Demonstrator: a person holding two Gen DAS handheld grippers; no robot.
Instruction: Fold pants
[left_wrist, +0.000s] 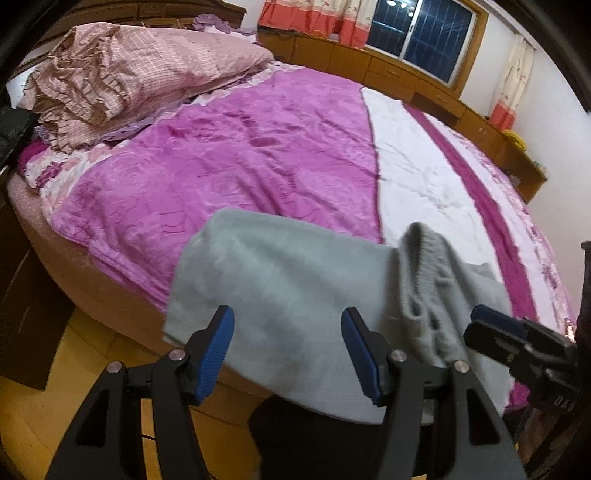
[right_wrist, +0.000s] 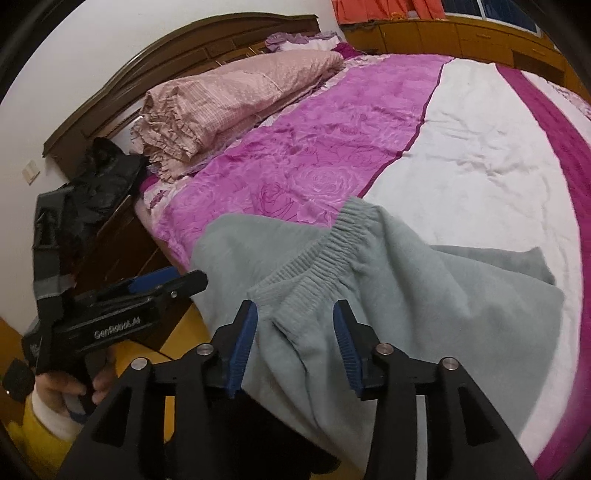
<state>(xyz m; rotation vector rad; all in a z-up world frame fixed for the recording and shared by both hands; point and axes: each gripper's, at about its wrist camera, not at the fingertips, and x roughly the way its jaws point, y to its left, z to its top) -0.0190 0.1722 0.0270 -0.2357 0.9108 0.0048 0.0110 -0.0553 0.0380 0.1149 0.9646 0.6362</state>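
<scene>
The grey pants lie bunched at the near edge of the bed, waistband uppermost. Both tongs hover over them released: the left tongs and right tongs gape, gripping nothing.

Left gripper and right gripper angle downward, fingers apart, gripping nothing.

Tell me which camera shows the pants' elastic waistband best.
The right wrist view: the ribbed waistband runs unobstructed across the grey pants, just beyond the right hand-held gripper. The left wrist view shows it only bunched and blurred, off to the right.
</scene>
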